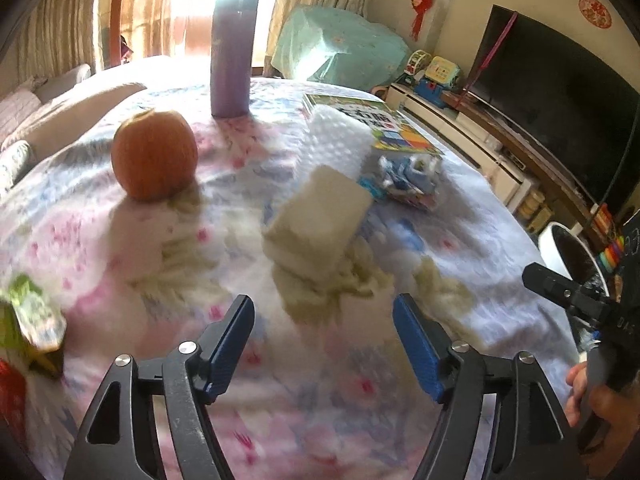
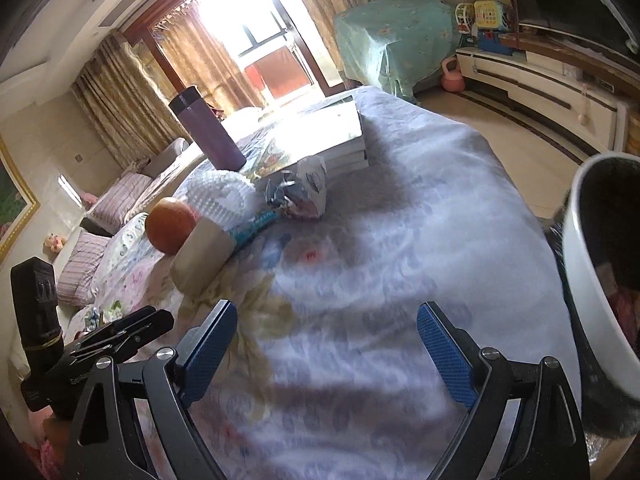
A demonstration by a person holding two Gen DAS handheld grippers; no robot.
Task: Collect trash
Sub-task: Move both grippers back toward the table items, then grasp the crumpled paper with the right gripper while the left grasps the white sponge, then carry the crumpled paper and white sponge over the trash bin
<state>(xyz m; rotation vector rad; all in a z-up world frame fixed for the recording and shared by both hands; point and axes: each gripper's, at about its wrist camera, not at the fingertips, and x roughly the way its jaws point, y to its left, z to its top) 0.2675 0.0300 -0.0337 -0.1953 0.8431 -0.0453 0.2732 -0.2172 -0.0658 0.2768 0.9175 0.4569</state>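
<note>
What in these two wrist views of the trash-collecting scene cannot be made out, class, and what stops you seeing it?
- White bin: right wrist view, contents hidden by its dark inside and the frame edge.
- Crumpled wrapper: right wrist view, print too small and blurred.
- Green packet: left wrist view, motion-blurred and cut off by the left edge.
- Book cover: right wrist view, washed out by window glare.
- Red item: left wrist view, mostly cropped.

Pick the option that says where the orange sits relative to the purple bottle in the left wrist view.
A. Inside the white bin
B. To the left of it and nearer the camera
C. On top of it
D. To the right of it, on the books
B: the orange rests on the floral cloth, left of the upright purple bottle and nearer the camera.
</note>
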